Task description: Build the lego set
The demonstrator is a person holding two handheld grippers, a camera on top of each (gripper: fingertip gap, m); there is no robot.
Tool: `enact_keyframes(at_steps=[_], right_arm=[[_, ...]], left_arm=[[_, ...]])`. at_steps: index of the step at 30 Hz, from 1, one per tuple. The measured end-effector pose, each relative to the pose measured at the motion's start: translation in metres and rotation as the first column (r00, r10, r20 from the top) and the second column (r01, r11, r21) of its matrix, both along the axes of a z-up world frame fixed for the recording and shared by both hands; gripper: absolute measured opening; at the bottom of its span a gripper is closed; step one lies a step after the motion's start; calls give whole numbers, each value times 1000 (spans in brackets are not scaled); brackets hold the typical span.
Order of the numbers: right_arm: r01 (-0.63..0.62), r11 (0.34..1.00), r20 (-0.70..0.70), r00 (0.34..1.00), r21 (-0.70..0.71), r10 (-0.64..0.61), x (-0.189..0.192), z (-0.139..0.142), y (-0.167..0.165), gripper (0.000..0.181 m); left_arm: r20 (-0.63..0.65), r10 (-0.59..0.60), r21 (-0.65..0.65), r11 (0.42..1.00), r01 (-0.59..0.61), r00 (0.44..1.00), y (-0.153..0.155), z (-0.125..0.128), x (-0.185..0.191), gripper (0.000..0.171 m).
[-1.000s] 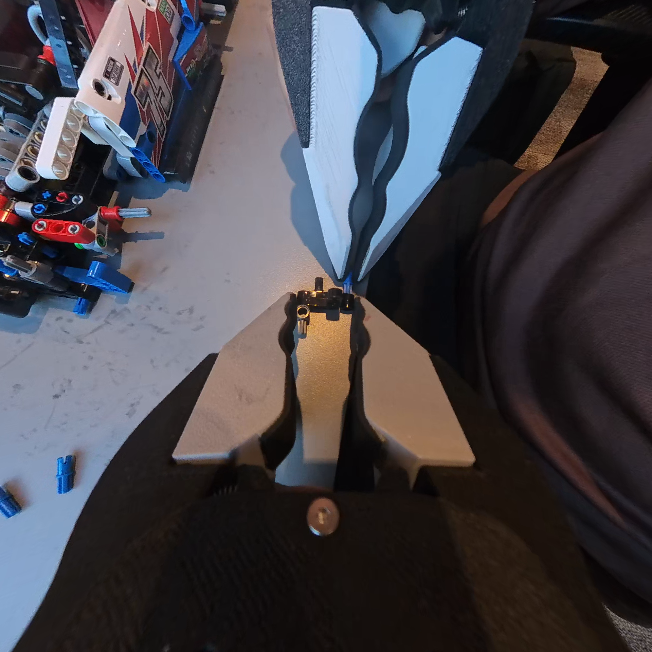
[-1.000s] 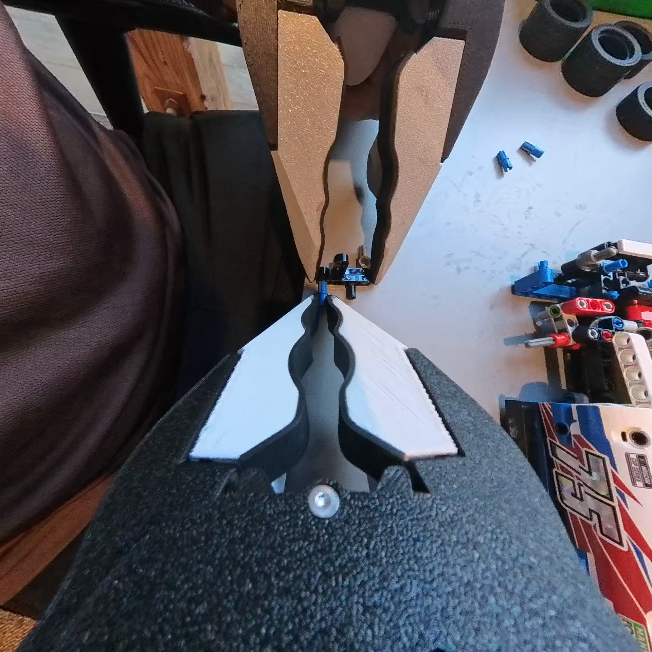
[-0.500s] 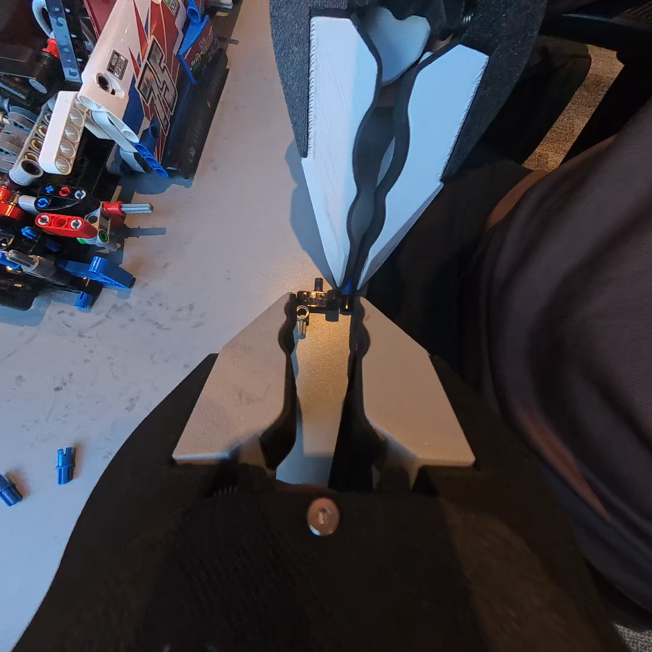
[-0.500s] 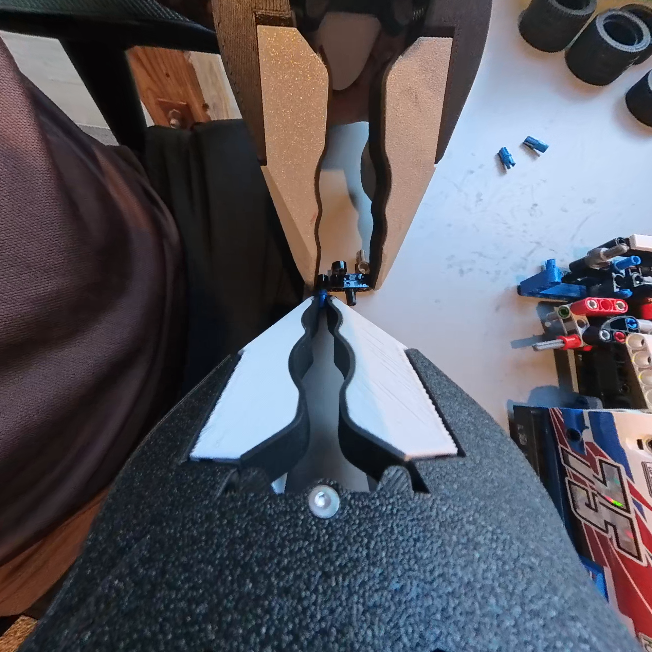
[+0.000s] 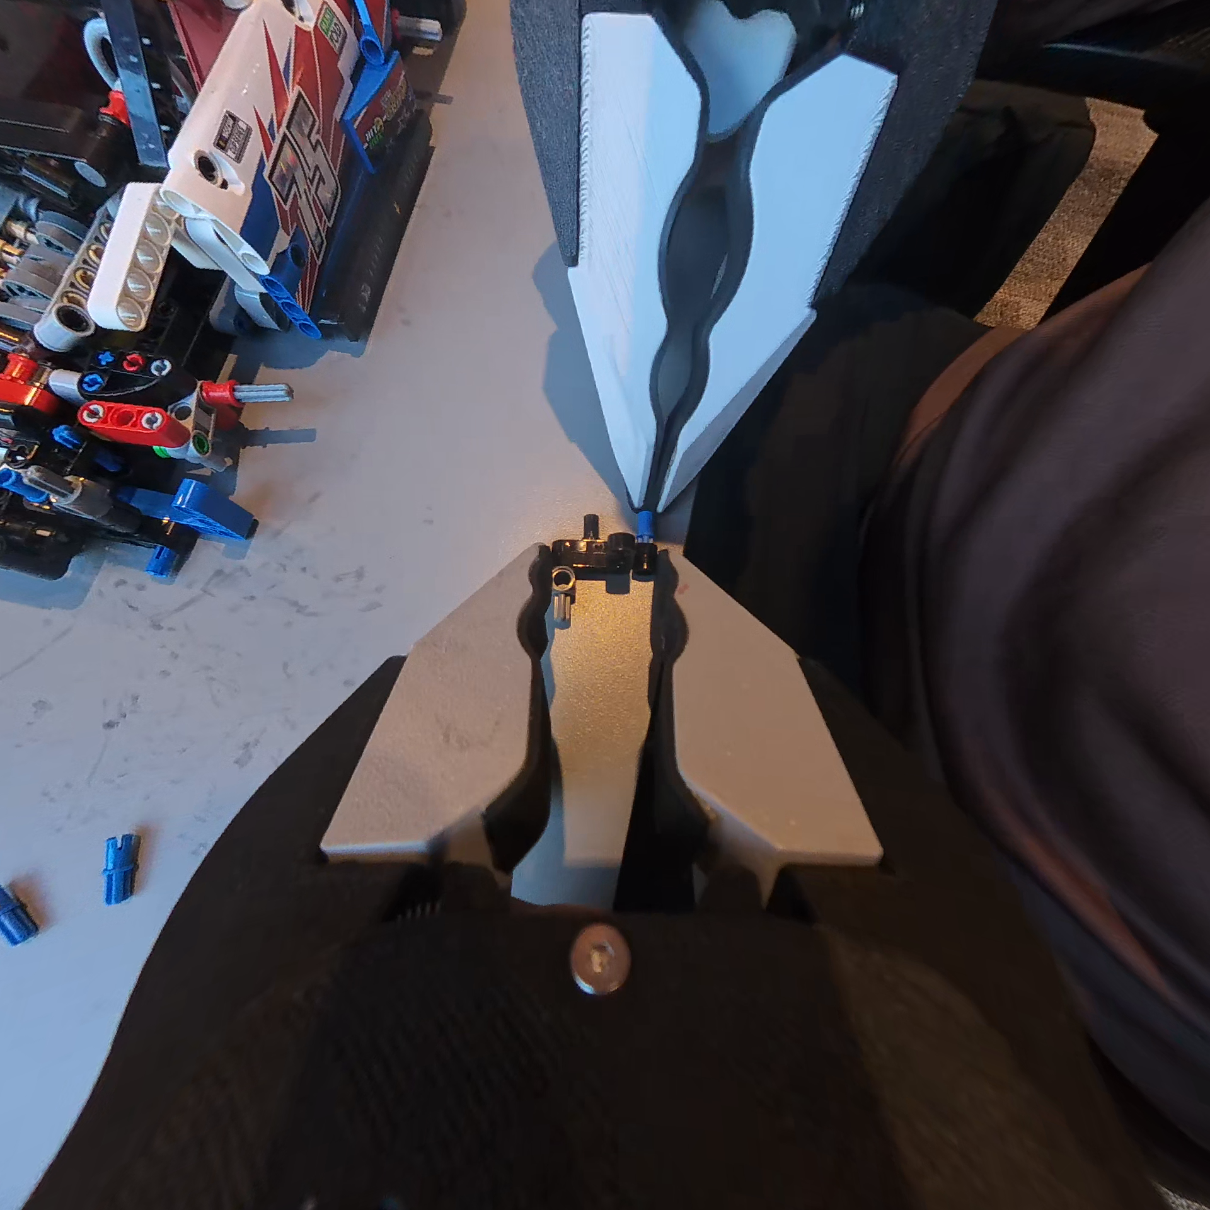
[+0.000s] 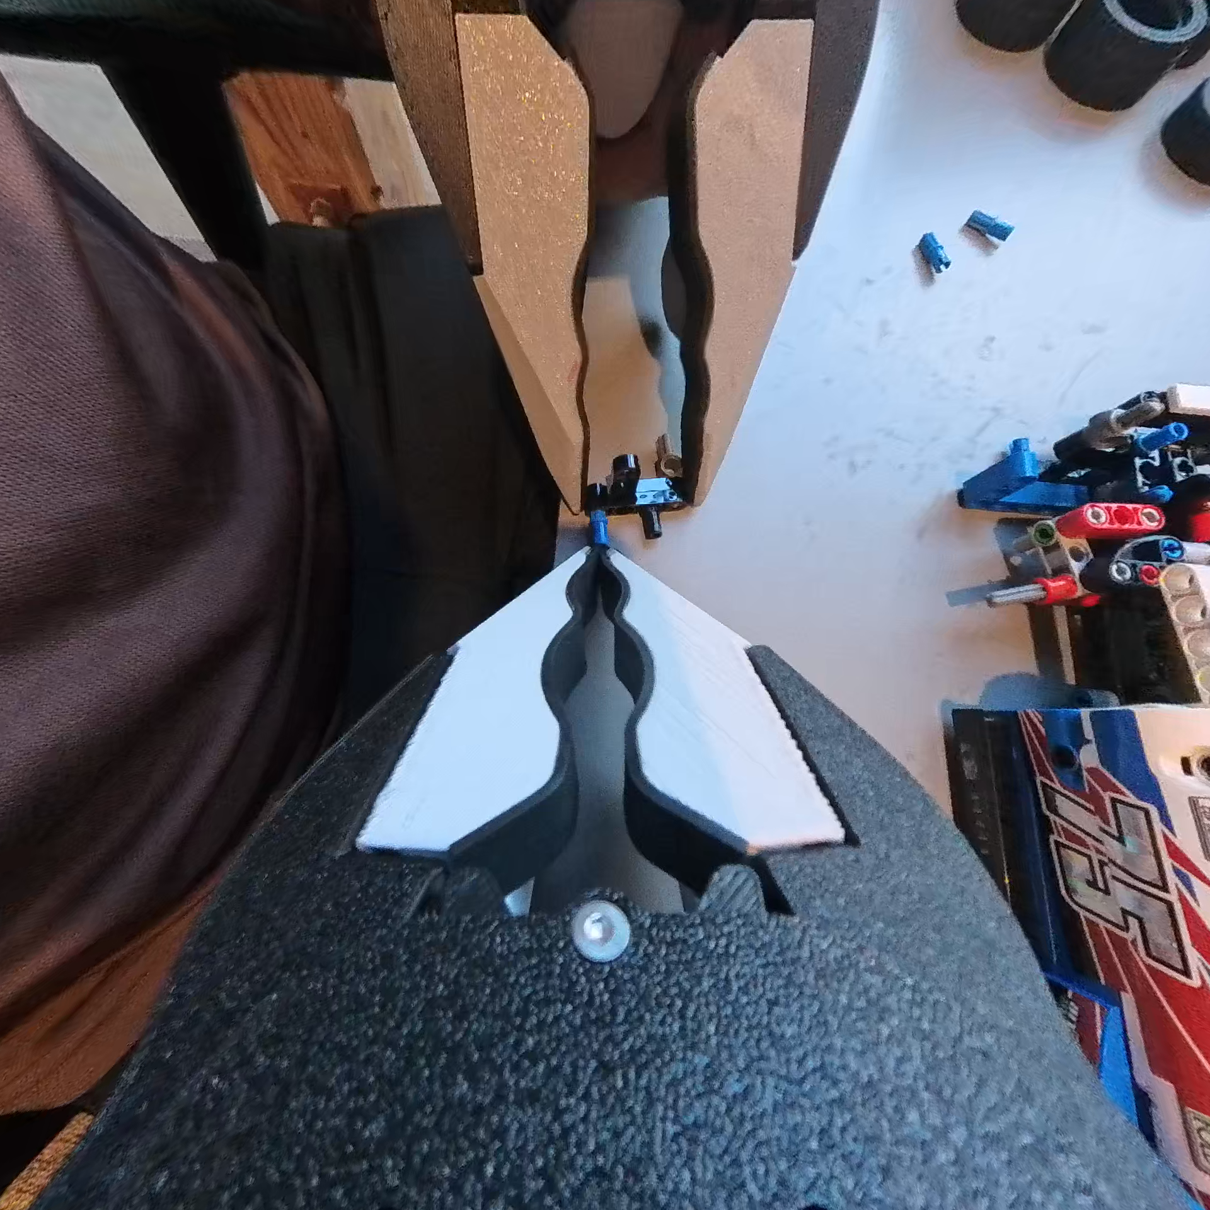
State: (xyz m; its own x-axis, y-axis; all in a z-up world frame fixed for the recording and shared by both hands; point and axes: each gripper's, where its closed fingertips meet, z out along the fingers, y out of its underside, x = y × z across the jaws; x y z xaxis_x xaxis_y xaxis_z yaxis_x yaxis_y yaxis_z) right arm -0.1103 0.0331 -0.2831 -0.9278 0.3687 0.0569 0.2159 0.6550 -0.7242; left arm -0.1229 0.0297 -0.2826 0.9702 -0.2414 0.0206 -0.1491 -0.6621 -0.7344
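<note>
Presently the left tool (image 5: 599, 556) is partly closed on a small black connector assembly (image 5: 592, 549), clamped across its tips; a grey pin piece (image 5: 563, 585) hangs from the end by one finger. Directly opposite, the right tool (image 6: 597, 549) is pinched almost fully together on a short blue pin (image 6: 597, 526), whose free end meets the end of the black assembly nearest the seated person (image 6: 131, 458). Whether the pin is seated in a hole or only touching cannot be determined.

Both tools meet above the edge of the white table (image 5: 393, 425). Well off to the side of the tools away from the person stands the partly built car model (image 5: 164, 262), with its white, red and blue stickered panel fitted and open beams, axles and connectors still exposed at its near end. Two loose blue pins (image 5: 121, 869) lie on the table behind the left tool's tips, and several black tyres (image 6: 1100, 52) sit unmounted beyond them.

Assessment: the body is largely assembled; this sub-assembly, its attachment and the wheels appear outstanding.
</note>
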Motion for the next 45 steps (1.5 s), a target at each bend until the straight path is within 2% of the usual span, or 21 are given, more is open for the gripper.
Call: enact_keyframes(at_steps=[9, 19, 22, 28, 30, 33, 40, 45], right_arm=[[-31, 1000, -2, 1000, -3, 31, -1, 1, -6, 0], [9, 1000, -7, 1000, -23, -9, -3, 5, 3, 0], [38, 997, -1, 999, -66, -39, -4, 10, 6, 0], [61, 997, -2, 998, -42, -61, -7, 7, 9, 0], [64, 997, 14, 998, -43, -63, -8, 6, 9, 0], [63, 997, 32, 998, -44, -62, -8, 4, 10, 0], [58, 997, 42, 998, -49, -56, -9, 4, 11, 0], [60, 997, 53, 997, -44, -57, -10, 2, 12, 0]], left_arm=[[8, -7, -7, 1000, 7, 1000, 0, 0, 0, 29], [-3, 18, 0, 1000, -18, 1000, 4, 0, -4, 29], [-16, 4, -16, 1000, -5, 1000, 6, 1, -10, 29], [-24, -63, -39, 997, 62, 998, 9, 1, -22, 29], [-44, -48, -48, 998, 46, 998, 11, 1, -29, 40], [-62, -62, -40, 997, 60, 996, 8, 1, -29, 42], [-23, 15, -27, 1000, -16, 1000, -4, 1, -31, 48], [-51, 85, -11, 996, -86, 995, -14, 2, -36, 49]])
